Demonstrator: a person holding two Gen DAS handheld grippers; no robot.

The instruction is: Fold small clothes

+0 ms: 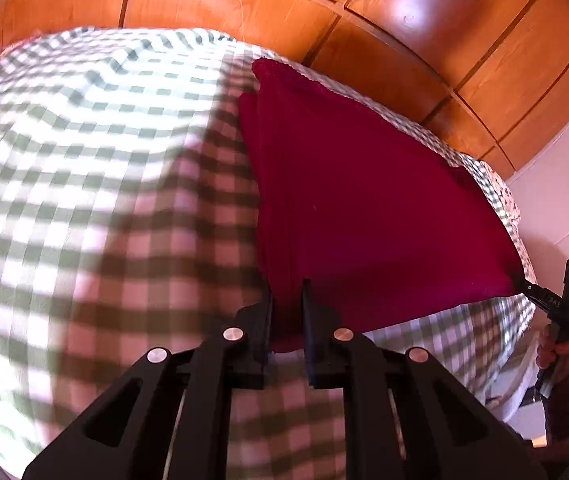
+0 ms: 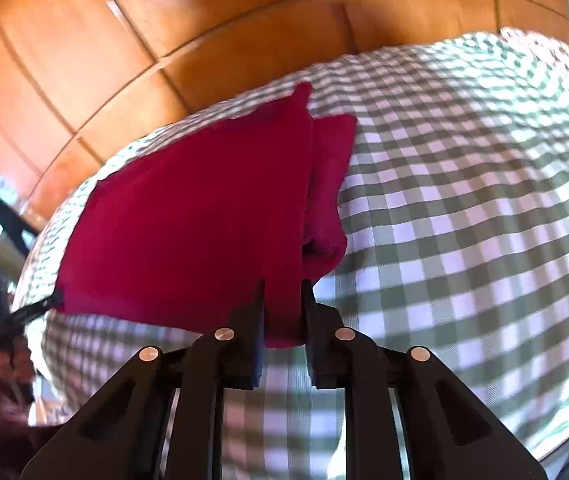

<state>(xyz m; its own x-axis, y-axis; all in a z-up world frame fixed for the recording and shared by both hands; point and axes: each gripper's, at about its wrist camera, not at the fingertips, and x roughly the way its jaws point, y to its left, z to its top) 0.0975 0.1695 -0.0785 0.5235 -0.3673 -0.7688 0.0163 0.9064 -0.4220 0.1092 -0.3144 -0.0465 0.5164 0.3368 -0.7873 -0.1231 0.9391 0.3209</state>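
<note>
Two handheld grippers, angled downward, hold a crimson cloth (image 1: 364,200) stretched over a bed spread with a green-and-white checked sheet (image 1: 84,160). The left gripper (image 1: 287,300) pinches the cloth's near left corner between its black fingers; the right gripper (image 2: 283,300) clamps the near right corner, a folded wad bunched just beyond its tips. In the left wrist view, a hand (image 1: 556,354) in a dark quilted sleeve grips the right tool at the frame's edge, partly cut off. The cloth's far edge droops onto the sheet; its layers are hard to count. Glossy wooden panelling (image 1: 244,0) stands behind the bed. The cloth looks soft and napped, and the sheet is blurred.
</note>
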